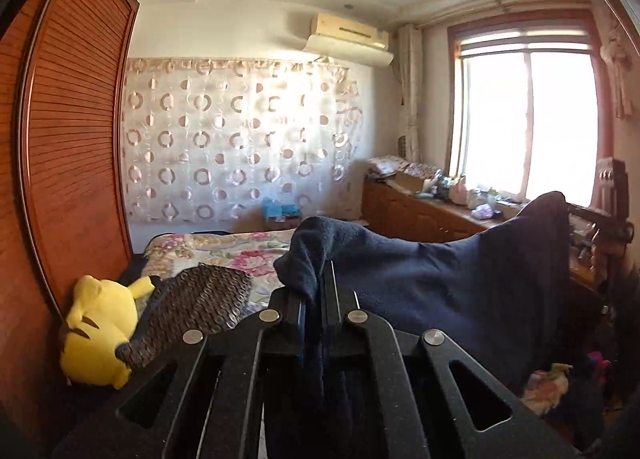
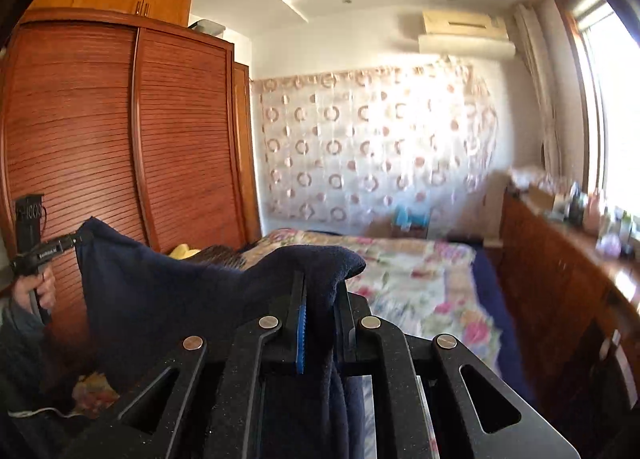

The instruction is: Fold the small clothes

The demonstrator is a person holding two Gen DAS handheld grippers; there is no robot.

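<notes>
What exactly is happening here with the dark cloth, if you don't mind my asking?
A person is holding a dark blue fleece garment up in the air over a bed with a floral cover. The left hand-held gripper is shut on one corner, and the right hand-held gripper is shut on the other, so the cloth hangs stretched between them. No fold shows in it yet. A yellow plush toy lies by the wardrobe.

A yellow plush toy (image 1: 96, 333) lies at the near left beside the slatted wooden wardrobe (image 1: 76, 147). A bed with a floral cover (image 2: 416, 275) stretches toward the far circle-patterned curtain (image 1: 240, 139). An air conditioner (image 1: 350, 37) hangs above; a cluttered counter (image 1: 420, 211) runs under the bright window (image 1: 528, 119).
</notes>
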